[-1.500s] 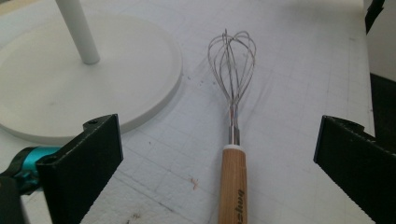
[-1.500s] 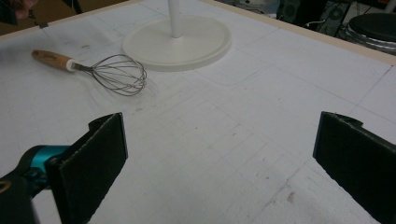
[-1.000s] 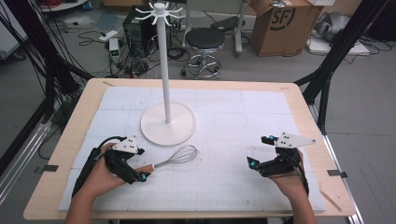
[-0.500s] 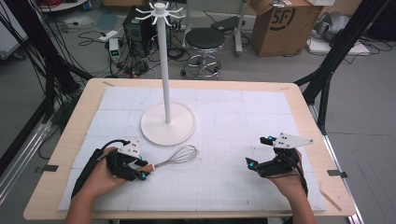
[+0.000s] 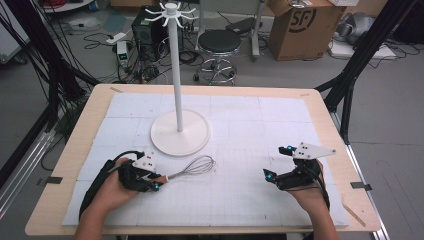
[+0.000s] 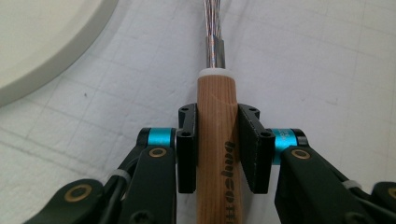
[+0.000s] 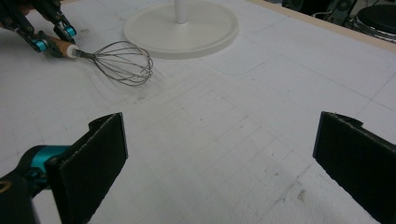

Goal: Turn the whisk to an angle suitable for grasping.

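Tabletop — left gripper newly clamps whisk.

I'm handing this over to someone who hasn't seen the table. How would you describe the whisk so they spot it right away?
Start at the tall white stand with the round base on the white mat. Just in front of that base lies the whisk, wire head pointing right. It is the one loose utensil there: a wooden handle, clamped in the left gripper.

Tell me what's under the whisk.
The whisk lies on the white gridded mat that covers the table. Its wooden handle is clamped in the left gripper. The mat right beneath the handle is covered, so anything there cannot be seen.
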